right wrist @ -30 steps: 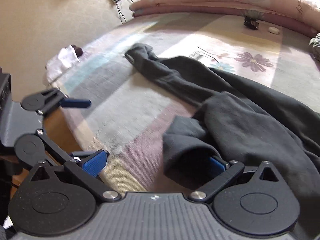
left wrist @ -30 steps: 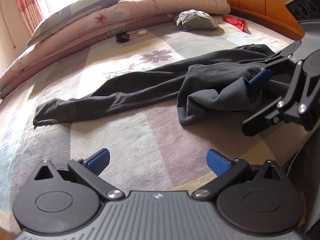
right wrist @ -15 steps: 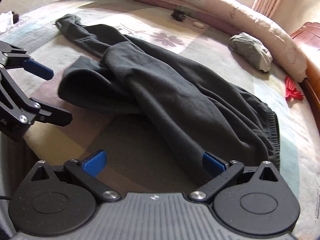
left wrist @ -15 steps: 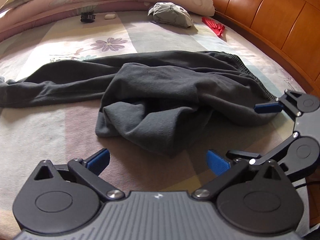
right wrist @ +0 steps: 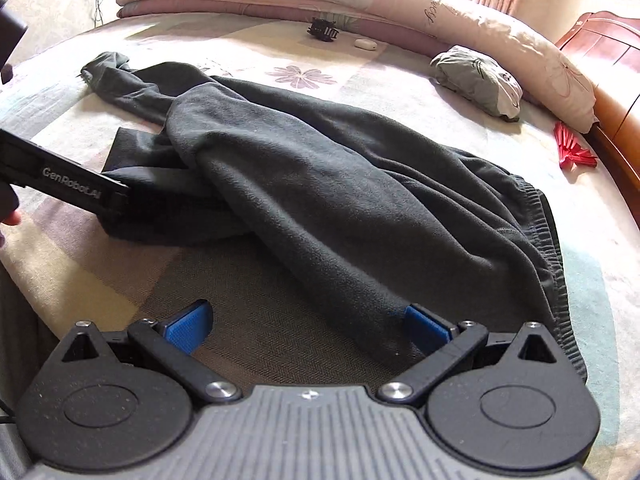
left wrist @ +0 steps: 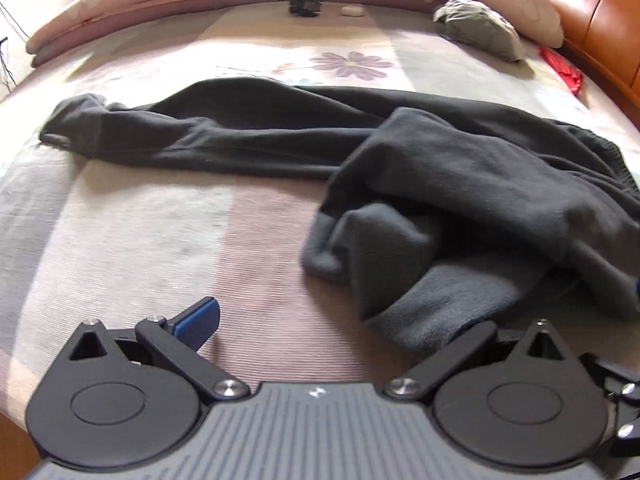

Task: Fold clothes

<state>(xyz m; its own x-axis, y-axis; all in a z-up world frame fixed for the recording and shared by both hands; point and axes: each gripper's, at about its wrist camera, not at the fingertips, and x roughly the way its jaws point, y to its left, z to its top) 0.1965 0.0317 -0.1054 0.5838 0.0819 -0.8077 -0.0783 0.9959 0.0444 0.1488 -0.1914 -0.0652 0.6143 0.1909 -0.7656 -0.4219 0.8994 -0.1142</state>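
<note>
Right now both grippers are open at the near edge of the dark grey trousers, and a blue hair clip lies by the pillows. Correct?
One detail is wrong: the hair clip by the pillows is black, as the right wrist view shows. The rest holds: left gripper and right gripper are open at the dark grey trousers.

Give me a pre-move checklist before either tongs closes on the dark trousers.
1. Left tongs open: ok, jaws wide apart.
2. Right tongs open: ok, jaws wide apart.
3. Cloth between the left fingers: ok, the bunched leg end of the dark trousers lies over the right-side finger.
4. Cloth between the right fingers: cannot tell, the fabric edge meets only the right-side finger.
5. Trousers flat: not ok, one leg is crumpled over the other.
6. Bedspread near the trousers free of clutter: ok, the grey bundle and red item lie apart.
</note>
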